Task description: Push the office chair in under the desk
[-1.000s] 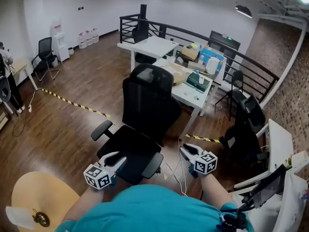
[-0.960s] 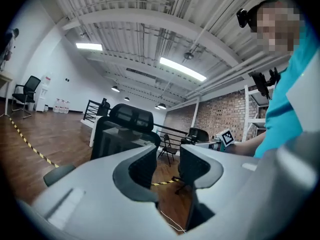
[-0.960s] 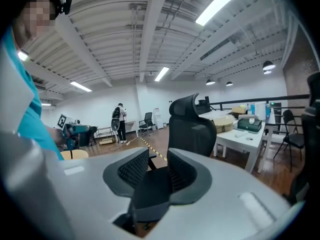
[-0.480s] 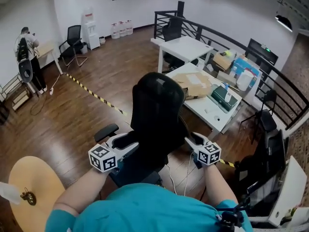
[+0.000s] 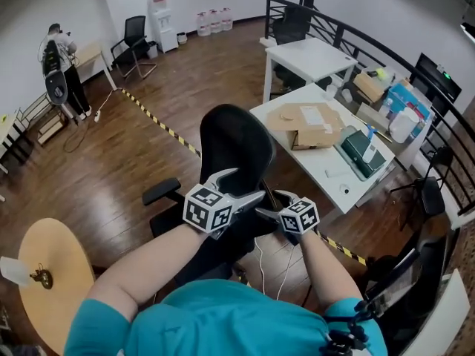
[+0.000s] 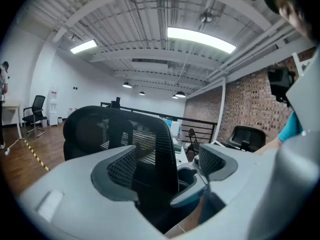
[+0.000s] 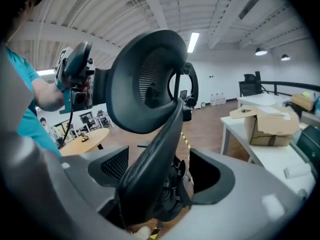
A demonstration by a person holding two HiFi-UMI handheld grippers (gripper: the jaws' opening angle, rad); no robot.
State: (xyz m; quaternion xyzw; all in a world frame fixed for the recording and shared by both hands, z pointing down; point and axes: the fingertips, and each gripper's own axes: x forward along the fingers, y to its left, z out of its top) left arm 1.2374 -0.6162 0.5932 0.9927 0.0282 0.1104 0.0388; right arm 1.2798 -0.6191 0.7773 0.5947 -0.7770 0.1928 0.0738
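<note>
Left gripper (image 5: 243,185), right gripper (image 5: 269,205) (jaws apart) straddle the office chair (image 5: 236,143)

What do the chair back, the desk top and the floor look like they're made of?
Chair back: black woven mesh on a likely plastic frame; background shows through it. Desk top: smooth matte white, probably laminate. Floor: glossy dark wood-look planks, seams visible.

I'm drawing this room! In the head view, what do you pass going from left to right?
First the round table → left gripper → right gripper → green box.
</note>
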